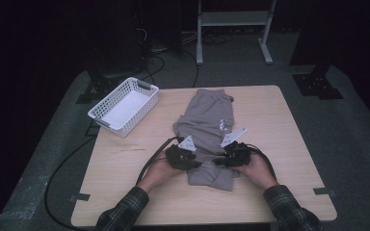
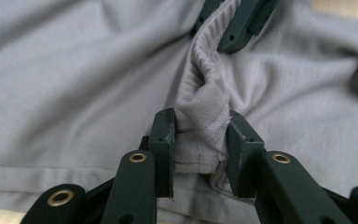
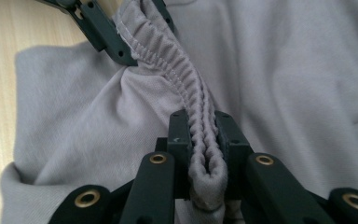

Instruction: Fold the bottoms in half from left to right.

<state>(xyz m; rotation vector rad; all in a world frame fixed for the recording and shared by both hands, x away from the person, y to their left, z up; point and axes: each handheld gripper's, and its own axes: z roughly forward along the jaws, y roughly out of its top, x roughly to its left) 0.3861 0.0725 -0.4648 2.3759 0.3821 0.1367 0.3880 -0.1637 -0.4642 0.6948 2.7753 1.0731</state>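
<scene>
The fingers [image 2: 163, 140] of the left gripper [image 2: 200, 140] are closed on a bunched fold of the grey garment [image 2: 74, 84], with a stitched hem squeezed between their pads and cloth bulging out above them. In this left gripper view the same gathered band runs up and away to the right gripper [image 2: 233, 23], whose two dark fingers pinch it at the top edge; a strip of the wooden table [image 2: 345, 7] shows pale at the upper right corner. In the right gripper view the right gripper [image 3: 204, 135] has its fingers [image 3: 179, 130] pressed close on a ribbed, elasticated band of the grey garment [image 3: 298, 70], the band folded double and hanging in a loop below the pads. That band climbs to the upper left, where the left gripper [image 3: 121, 32] clamps it, and the table [image 3: 0, 70] lies bare along the left side. In the high view the grey garment [image 1: 207, 120] lies near the middle of the table [image 1: 279, 159], long and narrow, running from the far edge toward the person. The left gripper [image 1: 192, 161] and right gripper [image 1: 219, 161] sit close together on the garment's near end, each held by a hand in a plaid sleeve [image 1: 125, 211]. A white basket [image 1: 144, 96] stands at the table's far left corner, well apart from the garment.
</scene>
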